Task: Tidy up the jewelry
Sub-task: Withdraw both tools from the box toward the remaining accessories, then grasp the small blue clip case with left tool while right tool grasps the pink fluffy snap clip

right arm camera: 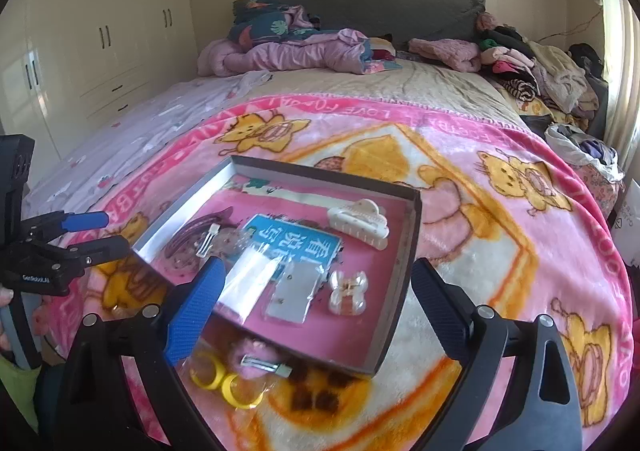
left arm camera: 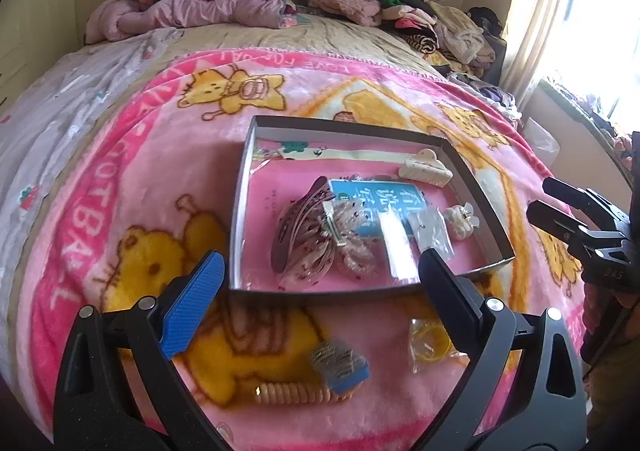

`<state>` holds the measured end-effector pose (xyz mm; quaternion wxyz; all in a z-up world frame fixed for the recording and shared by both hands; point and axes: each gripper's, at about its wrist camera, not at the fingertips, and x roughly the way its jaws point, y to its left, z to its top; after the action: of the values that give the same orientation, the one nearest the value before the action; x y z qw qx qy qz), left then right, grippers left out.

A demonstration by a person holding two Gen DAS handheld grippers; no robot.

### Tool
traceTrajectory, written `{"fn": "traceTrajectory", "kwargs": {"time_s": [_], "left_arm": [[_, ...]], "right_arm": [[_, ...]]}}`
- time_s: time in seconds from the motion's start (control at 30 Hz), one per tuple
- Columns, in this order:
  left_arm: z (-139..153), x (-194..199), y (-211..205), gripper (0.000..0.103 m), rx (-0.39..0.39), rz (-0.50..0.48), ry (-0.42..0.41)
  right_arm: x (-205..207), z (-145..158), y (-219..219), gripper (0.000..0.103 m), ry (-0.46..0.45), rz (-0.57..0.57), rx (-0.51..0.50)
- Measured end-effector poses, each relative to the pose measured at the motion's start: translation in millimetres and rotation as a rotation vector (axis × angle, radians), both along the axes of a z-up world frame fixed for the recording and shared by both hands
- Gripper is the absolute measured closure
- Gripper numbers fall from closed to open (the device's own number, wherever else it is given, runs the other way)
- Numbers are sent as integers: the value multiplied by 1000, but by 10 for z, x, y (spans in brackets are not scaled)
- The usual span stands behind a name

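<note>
A shallow grey box (left arm camera: 240,211) (right arm camera: 328,176) with a pink floor lies on the pink cartoon blanket. In it are a cream claw clip (left arm camera: 426,169) (right arm camera: 360,221), a dark red hair clip (left arm camera: 296,223) (right arm camera: 196,235), a small white bow clip (left arm camera: 462,219) (right arm camera: 348,291), a blue card (left arm camera: 372,199) and clear bags (right arm camera: 248,279). In front of the box lie bagged yellow hoops (left arm camera: 430,339) (right arm camera: 224,379), a blue card of pins (left arm camera: 340,367) and a beige spiral piece (left arm camera: 292,395). My left gripper (left arm camera: 320,257) (right arm camera: 114,230) and right gripper (right arm camera: 318,266) (left arm camera: 540,196) hover open over the box's near edge, holding nothing.
The blanket (right arm camera: 500,211) covers the near half of a bed. Crumpled pink bedding (right arm camera: 288,51) and piles of clothes (right arm camera: 540,67) lie at the headboard end. White wardrobes (right arm camera: 100,31) stand to the left and a bright curtained window (left arm camera: 580,11) to the right.
</note>
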<state>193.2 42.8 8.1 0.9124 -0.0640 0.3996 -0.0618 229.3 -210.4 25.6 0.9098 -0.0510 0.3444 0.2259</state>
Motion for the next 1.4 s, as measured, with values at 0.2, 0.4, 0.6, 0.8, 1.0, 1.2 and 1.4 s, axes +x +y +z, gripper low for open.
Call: {"fn": "traceTrajectory", "kwargs": {"time_s": [0.2, 0.4, 0.6, 0.8, 1.0, 1.2, 1.4], "left_arm": [[-5, -130, 66, 14, -2, 20, -1], [-28, -261, 142, 14, -2, 41, 1], [-25, -387, 160, 14, -3, 55, 0], [-47, -485, 168, 14, 4, 64, 2], [-94, -565, 191, 14, 9, 74, 11], [-157, -650, 190, 14, 21, 79, 24], [-199, -714, 131, 14, 42, 69, 32]], "right_arm": [[-132, -17, 27, 11, 6, 21, -2], [-265, -46, 49, 11, 15, 42, -3], [-363, -93, 80, 11, 25, 57, -5], [-461, -118, 106, 11, 32, 71, -11], [-552, -183, 154, 11, 48, 91, -14], [-626, -260, 191, 11, 66, 106, -18], [-689, -374, 206, 11, 82, 109, -25]]}}
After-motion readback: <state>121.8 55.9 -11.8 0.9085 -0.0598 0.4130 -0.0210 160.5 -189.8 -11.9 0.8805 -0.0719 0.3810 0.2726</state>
